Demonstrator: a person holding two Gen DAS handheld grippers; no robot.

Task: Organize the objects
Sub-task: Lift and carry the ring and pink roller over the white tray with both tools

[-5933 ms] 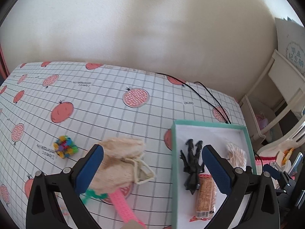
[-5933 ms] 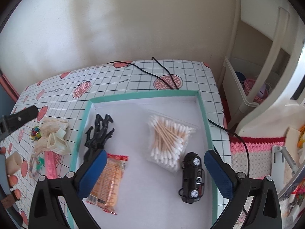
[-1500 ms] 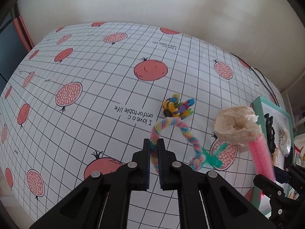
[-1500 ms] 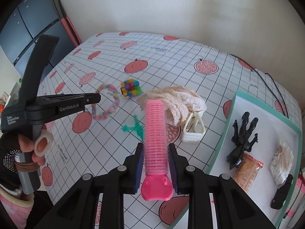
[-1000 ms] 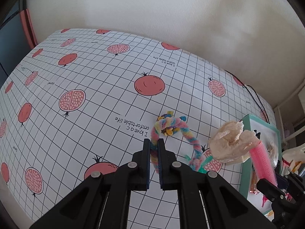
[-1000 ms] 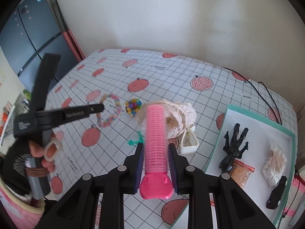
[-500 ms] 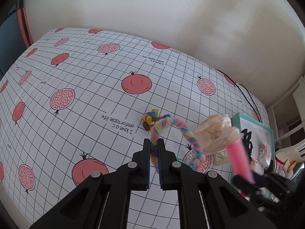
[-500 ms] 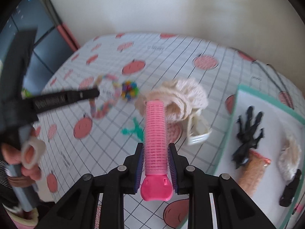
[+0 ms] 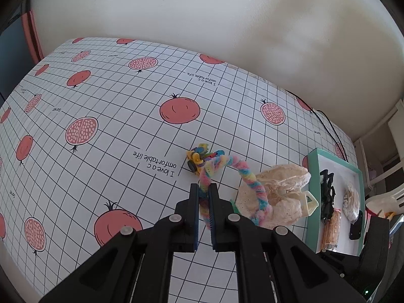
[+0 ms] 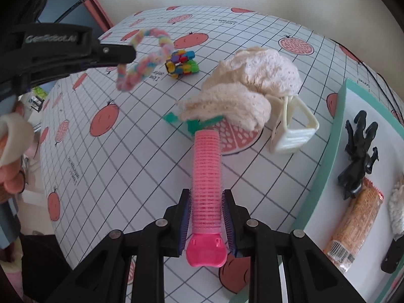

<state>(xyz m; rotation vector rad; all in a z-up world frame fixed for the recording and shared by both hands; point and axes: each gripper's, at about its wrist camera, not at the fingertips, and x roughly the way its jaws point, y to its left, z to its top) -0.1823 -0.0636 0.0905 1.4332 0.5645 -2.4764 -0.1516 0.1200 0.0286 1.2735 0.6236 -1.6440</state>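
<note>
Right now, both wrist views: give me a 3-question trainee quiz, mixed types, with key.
1. True or false: the left gripper is shut on the pastel braided ring.
2. What does the right gripper hold? A) green clip B) pink hair roller C) cream lace cloth
3. Fill in: the black claw clip lies inside the teal-rimmed ____.

Key: 1 true; 2 B; 3 tray.

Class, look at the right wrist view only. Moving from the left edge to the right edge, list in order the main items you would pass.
Pastel braided loop → multicoloured bead cluster → pink hair roller → cream hair claw → black hair claw in the teal-rimmed tray.
</note>
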